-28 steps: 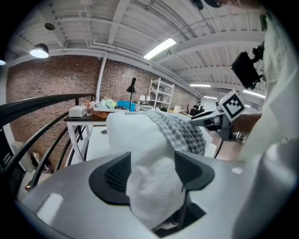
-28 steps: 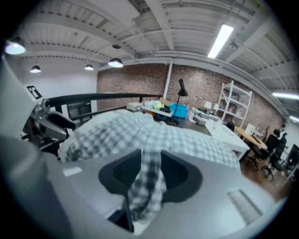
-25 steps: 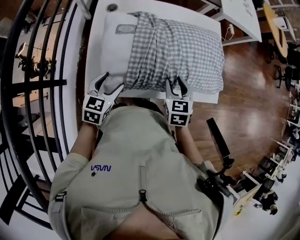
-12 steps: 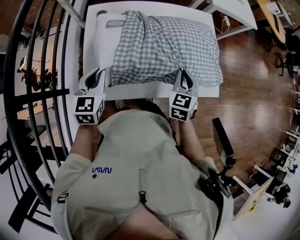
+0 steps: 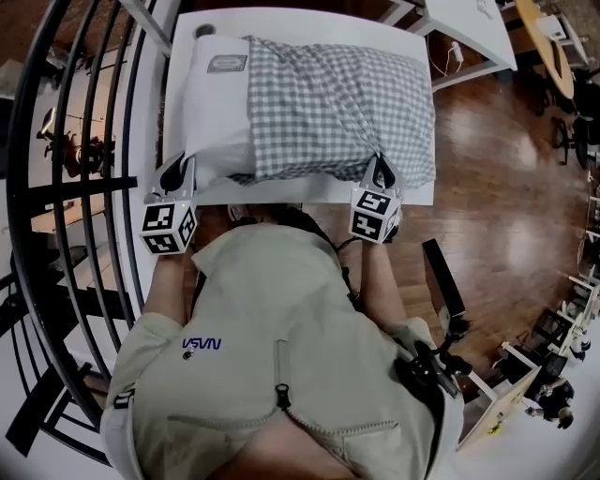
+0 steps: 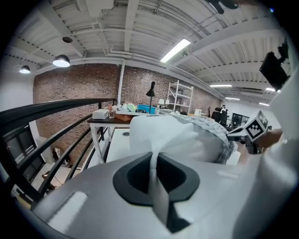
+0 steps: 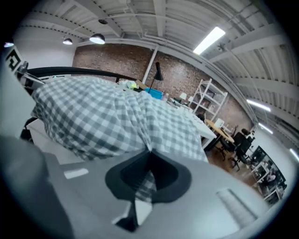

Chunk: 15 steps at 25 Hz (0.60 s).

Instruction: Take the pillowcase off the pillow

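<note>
A white pillow (image 5: 214, 108) lies on a white table (image 5: 180, 66), its bare end at the left. The grey-checked pillowcase (image 5: 342, 98) covers the rest of it. My left gripper (image 5: 177, 174) is shut on the pillow's near left corner. In the left gripper view the white fabric (image 6: 161, 140) runs pinched into my left gripper (image 6: 154, 158). My right gripper (image 5: 379, 172) is shut on the pillowcase's near edge, toward its right end. In the right gripper view the checked cloth (image 7: 117, 121) is gathered to a fold between the jaws of my right gripper (image 7: 148, 155).
A black curved railing (image 5: 84, 141) runs close along the table's left side. Wooden floor (image 5: 506, 187) lies to the right, with another white table (image 5: 469, 28) beyond. A small dark round object (image 5: 203, 31) sits at the table's far left corner.
Both grippers were open at the pillow's near edge a second ago and are now shut on fabric. They have drawn apart, the left going left and the right going right.
</note>
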Each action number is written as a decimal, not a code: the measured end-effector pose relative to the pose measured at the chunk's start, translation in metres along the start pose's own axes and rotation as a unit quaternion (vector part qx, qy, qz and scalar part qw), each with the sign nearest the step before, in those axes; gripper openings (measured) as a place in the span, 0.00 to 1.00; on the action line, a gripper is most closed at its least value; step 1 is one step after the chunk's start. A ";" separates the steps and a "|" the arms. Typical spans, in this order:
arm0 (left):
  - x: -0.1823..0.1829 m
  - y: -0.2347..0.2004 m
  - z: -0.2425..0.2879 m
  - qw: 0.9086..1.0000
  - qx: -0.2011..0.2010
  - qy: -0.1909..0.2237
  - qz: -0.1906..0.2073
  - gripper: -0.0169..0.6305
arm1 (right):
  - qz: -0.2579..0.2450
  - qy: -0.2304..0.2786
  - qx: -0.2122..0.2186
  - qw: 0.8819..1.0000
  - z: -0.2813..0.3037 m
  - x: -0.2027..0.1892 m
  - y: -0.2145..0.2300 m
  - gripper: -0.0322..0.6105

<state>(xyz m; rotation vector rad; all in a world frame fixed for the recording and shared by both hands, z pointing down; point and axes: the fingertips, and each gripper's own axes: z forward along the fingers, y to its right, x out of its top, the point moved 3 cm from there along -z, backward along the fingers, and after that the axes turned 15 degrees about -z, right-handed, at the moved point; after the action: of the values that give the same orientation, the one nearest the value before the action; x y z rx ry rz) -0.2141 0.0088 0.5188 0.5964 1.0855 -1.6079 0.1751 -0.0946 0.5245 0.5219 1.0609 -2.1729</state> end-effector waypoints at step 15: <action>-0.023 0.011 -0.005 0.997 -0.055 -0.027 -0.040 0.24 | 0.066 0.017 0.066 0.996 -0.008 0.006 -0.009 0.16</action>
<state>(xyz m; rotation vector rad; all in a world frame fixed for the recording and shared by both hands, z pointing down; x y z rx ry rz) -0.1974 0.0237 0.5317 0.4387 1.1628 -1.6123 0.1654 -0.0866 0.5210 0.6713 0.8794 -2.1332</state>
